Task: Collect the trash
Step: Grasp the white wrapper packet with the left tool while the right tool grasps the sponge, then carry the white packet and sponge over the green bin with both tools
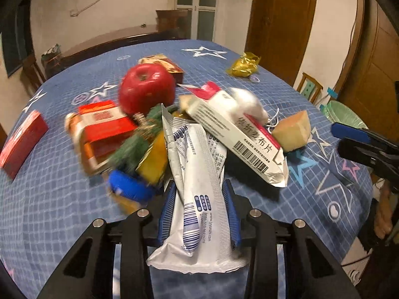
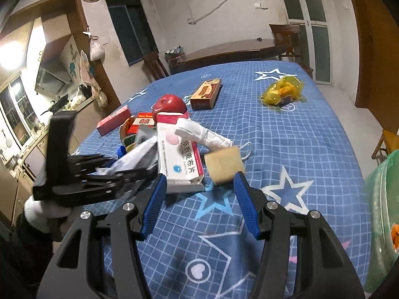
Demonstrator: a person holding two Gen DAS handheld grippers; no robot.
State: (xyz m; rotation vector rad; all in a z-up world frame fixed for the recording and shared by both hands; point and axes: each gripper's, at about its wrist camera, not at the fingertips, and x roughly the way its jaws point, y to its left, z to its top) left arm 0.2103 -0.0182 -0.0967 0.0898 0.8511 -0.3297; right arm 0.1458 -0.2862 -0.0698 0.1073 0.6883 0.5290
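Silver-white foil is what I am gripping: my left gripper [image 1: 199, 214] is pinching a long white wrapper [image 1: 197, 186] between its blue pads, the packet sticking up out of the trash pile on the blue star-print tablecloth [image 1: 62, 199]. A white medicine box [image 1: 237, 142] is leaning across the wrapper's top, with a red apple [image 1: 147, 87] behind and a tan sponge block [image 2: 224, 164] to its right. My right gripper [image 2: 199, 194] is hovering with jaws apart and nothing between them, the sponge block just ahead. A green-lined bin [image 2: 381, 214] is standing at the table's right edge.
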